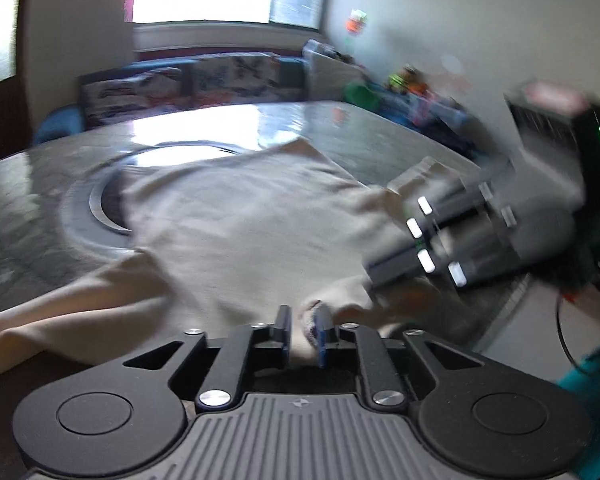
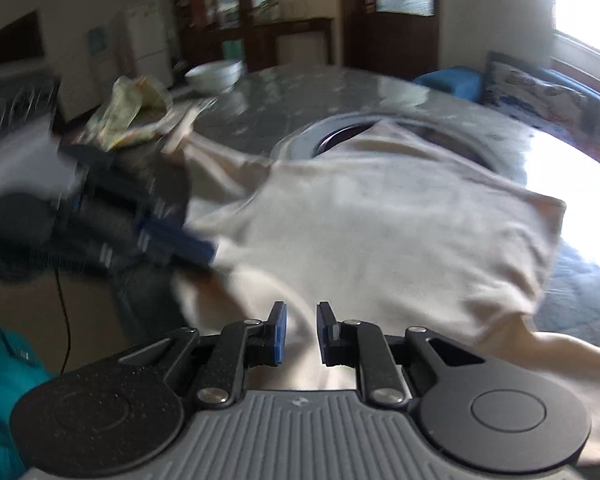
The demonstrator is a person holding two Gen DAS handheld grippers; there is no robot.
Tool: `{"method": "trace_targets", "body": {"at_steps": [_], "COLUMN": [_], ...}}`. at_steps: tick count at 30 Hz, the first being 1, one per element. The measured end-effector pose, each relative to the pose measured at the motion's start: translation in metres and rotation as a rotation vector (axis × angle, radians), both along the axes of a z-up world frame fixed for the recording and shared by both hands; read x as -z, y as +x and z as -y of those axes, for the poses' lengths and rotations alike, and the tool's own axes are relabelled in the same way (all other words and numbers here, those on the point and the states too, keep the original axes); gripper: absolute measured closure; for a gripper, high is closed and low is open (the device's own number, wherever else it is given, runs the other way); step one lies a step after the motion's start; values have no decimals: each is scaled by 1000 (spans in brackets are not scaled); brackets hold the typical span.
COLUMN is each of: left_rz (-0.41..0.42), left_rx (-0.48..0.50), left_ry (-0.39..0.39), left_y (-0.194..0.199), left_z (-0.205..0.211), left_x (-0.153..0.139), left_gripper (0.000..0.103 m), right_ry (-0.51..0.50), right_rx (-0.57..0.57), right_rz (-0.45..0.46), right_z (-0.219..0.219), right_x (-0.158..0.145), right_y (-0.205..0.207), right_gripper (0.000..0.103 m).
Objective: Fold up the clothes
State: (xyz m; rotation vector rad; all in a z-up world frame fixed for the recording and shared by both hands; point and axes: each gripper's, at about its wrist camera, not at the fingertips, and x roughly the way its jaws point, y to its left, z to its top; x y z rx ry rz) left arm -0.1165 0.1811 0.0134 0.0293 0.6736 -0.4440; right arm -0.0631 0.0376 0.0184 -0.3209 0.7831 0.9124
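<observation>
A cream garment [image 1: 240, 220] lies spread over the grey marble table [image 1: 380, 136], one sleeve trailing off the near left edge. My left gripper [image 1: 303, 326] sits at its near hem, jaws a little apart, with a small bunch of cloth in the gap, not pinched. The right gripper [image 1: 380, 276] rests on the garment's right side. In the right wrist view the garment [image 2: 380, 220] fills the middle. My right gripper [image 2: 301, 332] hovers over its near edge, jaws apart, with cloth beneath them. The blurred left gripper [image 2: 192, 246] touches the cloth's left edge.
A round recessed ring [image 2: 300, 140] in the table is partly covered by the garment. A white bowl [image 2: 216, 72] and crumpled wrapping [image 2: 132, 112] sit at the far side. Patterned cushions [image 1: 220, 76] and toys [image 1: 404, 80] lie beyond the table. A teal sleeve [image 2: 0, 380] shows.
</observation>
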Motion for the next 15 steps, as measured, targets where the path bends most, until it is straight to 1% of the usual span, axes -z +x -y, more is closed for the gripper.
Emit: {"method": "trace_targets", "body": {"at_steps": [1,2,3,4,6,8,10,11,12,14,15], "left_rz": [15,29,41,55,86,114,127,109,82,42,33], "left_rx": [-54,-116,-198,-284,-472,-649,-782,-827,-852,-869,-873], "left_ry": [4,10,23,37,81,137,212,224,214,179,174], "left_y": [2,4,8,13,25,37,50,55,60,67,69], "left_z": [-9,-18,-29,-40,-62,-82,-98,-106,-114,-127,-132], "left_x": [-3,-6,-8,-10,-12,-11,-6,-1,2,9,11], "left_gripper": [80,78,72,68,57,53,48,43,41,42,44], "right_ry": [-10,-18,-27,-35,-40,-36,-33,-33,-34,-37,-40], "right_rx": [-20,-38,-56,-74,-81,-75,-71,-69,-68,-68,-71], "right_rz": [5,13,21,29,33,26,23,23,22,22,21], "right_z": [-3,-6,-9,-12,-14,-14,-13,-13,-13,-14,-14], "right_x": [2,4,5,7,7,6,6,6,6,5,5], "right_y": [-3,-7,-10,-14,-15,-15,-15,-16,-16,-16,-16], "right_gripper": [87,87,83,82,82,82,82,82,81,79,78]}}
